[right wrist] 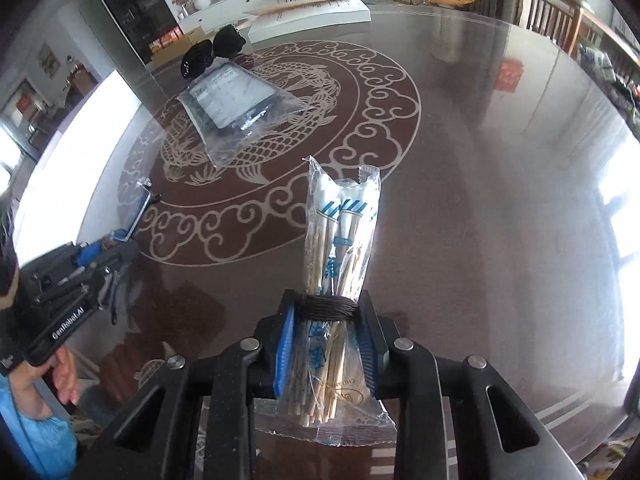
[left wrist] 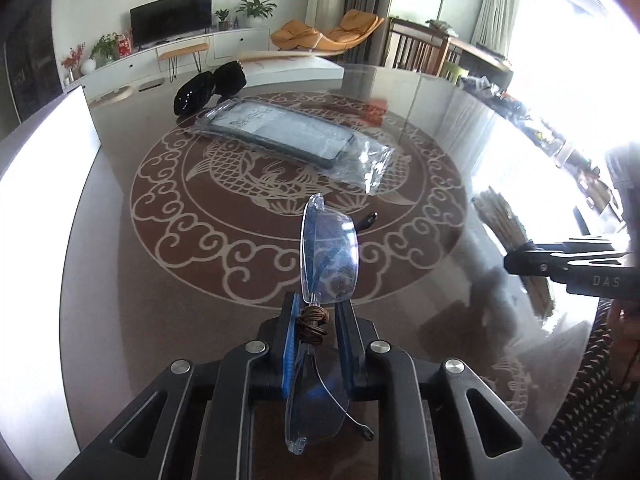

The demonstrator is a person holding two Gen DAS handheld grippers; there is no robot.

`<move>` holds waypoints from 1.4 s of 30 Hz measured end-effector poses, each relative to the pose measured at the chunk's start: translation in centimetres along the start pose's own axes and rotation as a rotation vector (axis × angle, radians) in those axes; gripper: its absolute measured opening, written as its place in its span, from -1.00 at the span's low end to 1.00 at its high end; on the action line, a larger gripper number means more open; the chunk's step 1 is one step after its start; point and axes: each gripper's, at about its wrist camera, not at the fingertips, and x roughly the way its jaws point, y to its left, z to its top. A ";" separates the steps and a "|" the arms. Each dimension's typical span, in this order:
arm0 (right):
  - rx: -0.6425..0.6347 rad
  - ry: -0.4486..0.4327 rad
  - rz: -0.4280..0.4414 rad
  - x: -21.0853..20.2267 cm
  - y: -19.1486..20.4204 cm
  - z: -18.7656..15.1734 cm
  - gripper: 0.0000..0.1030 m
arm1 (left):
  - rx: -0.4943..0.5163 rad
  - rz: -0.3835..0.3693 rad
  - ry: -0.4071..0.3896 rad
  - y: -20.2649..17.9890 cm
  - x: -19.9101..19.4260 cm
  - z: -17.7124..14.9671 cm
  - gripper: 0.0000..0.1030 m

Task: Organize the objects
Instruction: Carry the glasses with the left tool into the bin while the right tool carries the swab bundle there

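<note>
Left claw point(left wrist: 316, 320) clamped on clear glasses point(left wrist: 330, 256), held above the bench point(left wrist: 160, 280). Right claw point(right wrist: 326, 320) clamped on a bagged chopstick bundle point(right wrist: 340, 240). Sunglasses point(left wrist: 210, 86) and a bagged phone case point(left wrist: 280, 134) lie far side, touching.

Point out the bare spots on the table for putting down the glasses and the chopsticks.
Bare: the table's right half, beyond the fish medallion, and the near strip below its cloud border. Crowded: far left, where the bagged phone case lies by the sunglasses.

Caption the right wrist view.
Right hand-held gripper clamps a bagged chopstick bundle above the patterned glass table.
</note>
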 end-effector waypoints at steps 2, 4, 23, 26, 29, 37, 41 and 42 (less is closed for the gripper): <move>0.008 -0.024 0.022 -1.0 0.5 -0.3 -0.44 | -0.027 -0.047 -0.045 -0.2 -1.7 -0.4 -0.73; 0.009 -0.045 0.043 -2.0 1.2 -0.4 -0.44 | -0.041 -0.075 -0.094 -0.4 -3.6 -0.6 -0.73; -0.258 -0.160 0.295 -8.5 19.5 2.7 -0.44 | -0.239 0.007 -0.437 10.0 -24.9 -1.3 -0.73; -0.337 -0.168 0.377 -9.2 25.2 3.3 -0.44 | -0.296 0.139 -0.438 14.1 -27.2 -2.8 -0.73; -0.411 -0.148 0.449 -8.9 30.8 3.3 -0.43 | -0.361 0.229 -0.390 18.3 -27.7 -4.4 -0.73; -0.532 -0.025 0.473 -1.9 41.5 1.9 -0.38 | -0.490 0.360 -0.115 27.5 -21.6 -6.0 -0.71; -0.591 -0.009 0.364 0.9 42.3 0.7 0.16 | -0.587 0.415 -0.086 28.6 -19.8 -7.8 0.46; -0.591 -0.030 0.359 0.8 41.8 0.6 0.23 | -0.601 0.427 -0.110 28.5 -19.9 -8.1 0.82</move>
